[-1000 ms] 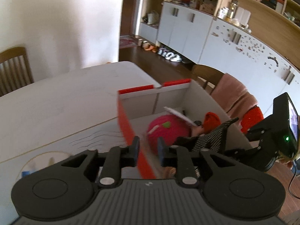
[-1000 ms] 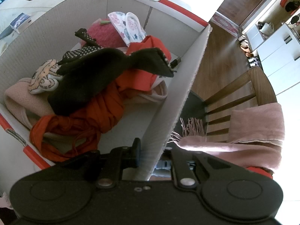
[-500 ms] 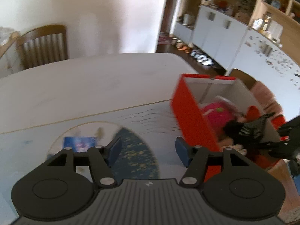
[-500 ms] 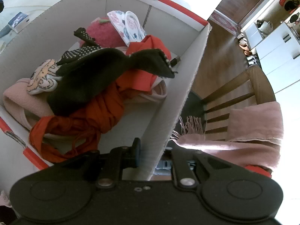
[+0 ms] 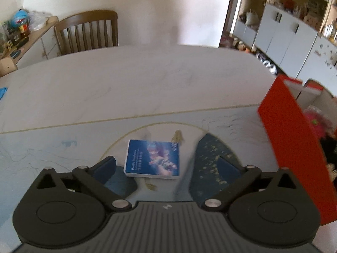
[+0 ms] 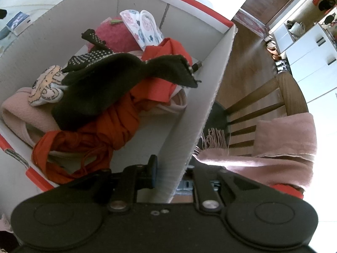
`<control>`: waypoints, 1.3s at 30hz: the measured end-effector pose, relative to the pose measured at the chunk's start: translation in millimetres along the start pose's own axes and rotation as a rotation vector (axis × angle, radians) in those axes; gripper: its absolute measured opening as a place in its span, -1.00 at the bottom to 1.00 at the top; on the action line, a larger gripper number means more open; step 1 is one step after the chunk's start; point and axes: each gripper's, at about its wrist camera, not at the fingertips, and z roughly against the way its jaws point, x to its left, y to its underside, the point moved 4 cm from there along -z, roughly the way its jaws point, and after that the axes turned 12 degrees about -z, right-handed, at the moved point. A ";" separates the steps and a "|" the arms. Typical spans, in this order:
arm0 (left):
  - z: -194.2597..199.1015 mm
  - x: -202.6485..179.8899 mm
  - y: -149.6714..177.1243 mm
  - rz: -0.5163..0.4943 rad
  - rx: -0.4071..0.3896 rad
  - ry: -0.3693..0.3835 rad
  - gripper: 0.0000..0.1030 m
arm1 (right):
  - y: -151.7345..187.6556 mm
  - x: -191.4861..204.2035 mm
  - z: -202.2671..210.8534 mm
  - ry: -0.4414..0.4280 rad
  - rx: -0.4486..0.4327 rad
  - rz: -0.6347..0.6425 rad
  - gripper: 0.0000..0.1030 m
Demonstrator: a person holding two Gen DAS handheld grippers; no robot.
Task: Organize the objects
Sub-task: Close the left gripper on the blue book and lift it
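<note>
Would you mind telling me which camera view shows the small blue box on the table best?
The left wrist view: the blue box lies near centre, its printed top fully visible. The right wrist view shows it only small at the upper left edge, beyond the cardboard box wall.

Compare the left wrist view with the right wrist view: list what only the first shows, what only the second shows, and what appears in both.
Only the left wrist view: the left gripper, open with nothing between its fingers, and a wooden chair behind the table.

Only the right wrist view: the right gripper clamped on the box wall, the clothes pile, including a black garment, and a pink scarf.

Both: the red-and-white box and the blue booklet.
</note>
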 end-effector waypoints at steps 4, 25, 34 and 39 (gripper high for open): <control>-22.0 -1.5 2.3 -0.039 0.030 -0.018 1.00 | -0.5 0.5 -0.3 0.004 0.004 -0.004 -0.73; -68.6 16.8 11.7 0.012 0.115 -0.097 0.98 | -1.6 3.2 -2.5 0.018 0.011 0.004 -0.70; -70.1 14.3 11.2 -0.002 0.115 -0.106 0.48 | -2.1 3.6 -2.6 0.018 0.009 0.005 -0.70; -62.2 9.8 10.8 -0.008 0.120 -0.131 0.47 | -0.8 2.5 -3.7 0.016 0.007 0.006 -0.70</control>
